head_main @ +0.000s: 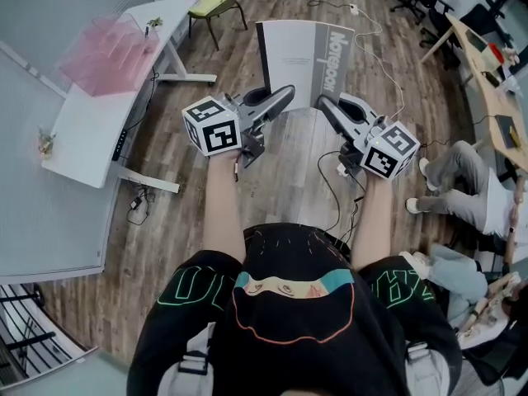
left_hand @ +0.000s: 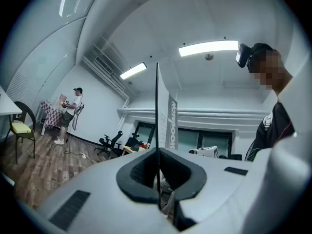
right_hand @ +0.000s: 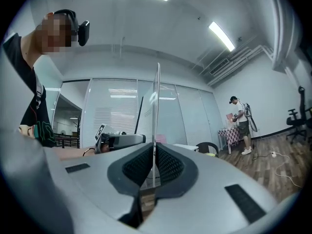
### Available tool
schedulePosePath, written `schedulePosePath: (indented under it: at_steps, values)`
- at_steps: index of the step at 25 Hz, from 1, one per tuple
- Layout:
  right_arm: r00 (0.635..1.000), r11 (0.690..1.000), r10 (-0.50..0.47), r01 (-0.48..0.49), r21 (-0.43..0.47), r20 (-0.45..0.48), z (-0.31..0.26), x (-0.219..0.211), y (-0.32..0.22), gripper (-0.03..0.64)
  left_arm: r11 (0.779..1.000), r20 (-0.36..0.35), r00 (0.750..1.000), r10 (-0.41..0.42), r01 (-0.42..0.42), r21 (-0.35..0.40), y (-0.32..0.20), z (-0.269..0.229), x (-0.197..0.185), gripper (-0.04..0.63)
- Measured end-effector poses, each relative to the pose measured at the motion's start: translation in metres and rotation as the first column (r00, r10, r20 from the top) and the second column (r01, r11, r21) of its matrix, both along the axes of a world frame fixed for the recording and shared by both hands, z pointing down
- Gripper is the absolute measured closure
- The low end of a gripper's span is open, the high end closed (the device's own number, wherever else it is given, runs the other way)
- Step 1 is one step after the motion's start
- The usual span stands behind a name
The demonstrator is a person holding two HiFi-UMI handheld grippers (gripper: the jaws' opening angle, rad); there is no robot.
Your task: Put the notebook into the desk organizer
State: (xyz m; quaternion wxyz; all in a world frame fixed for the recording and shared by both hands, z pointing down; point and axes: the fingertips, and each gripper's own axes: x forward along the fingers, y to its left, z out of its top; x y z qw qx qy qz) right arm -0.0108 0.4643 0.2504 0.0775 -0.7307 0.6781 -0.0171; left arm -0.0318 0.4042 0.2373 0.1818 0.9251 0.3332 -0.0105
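The fingers (left_hand: 139,172) of the left gripper (head_main: 285,96) are pressed together on the near edge of the notebook (head_main: 305,60), and the fingers (right_hand: 136,167) of the right gripper (head_main: 323,101) pinch that same edge just beside them. In each gripper view the thin cover stands edge-on in the closed jaws. The grey-and-white notebook is held in the air in front of the person, above the wooden floor (head_main: 206,213), its printed title strip toward the right. The pink translucent desk organizer (head_main: 107,52) stands well apart to the left on a white desk (head_main: 91,130). A chair with a yellow cushion (head_main: 210,5) stands beyond the desk.
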Motion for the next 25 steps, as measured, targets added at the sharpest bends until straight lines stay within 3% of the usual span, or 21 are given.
schedulePosePath:
  at_steps: [8, 15, 25]
  values:
    - [0.998, 0.998, -0.069, 0.069, 0.000, 0.004, 0.008, 0.005, -0.007, 0.603, 0.996, 0.007, 0.996, -0.089, 0.089, 0.004, -0.006, 0.007, 0.002, 0.589]
    - [0.996, 0.996, -0.091, 0.091, -0.012, 0.005, 0.014, 0.027, -0.037, 0.603, 0.994, 0.000, 0.994, -0.111, 0.111, -0.007, -0.035, 0.014, 0.022, 0.589]
    - [0.999, 0.998, -0.022, 0.024, -0.049, 0.040, 0.049, 0.117, -0.118, 0.603, 0.997, 0.055, 0.996, -0.064, 0.066, -0.045, -0.119, 0.048, 0.114, 0.588]
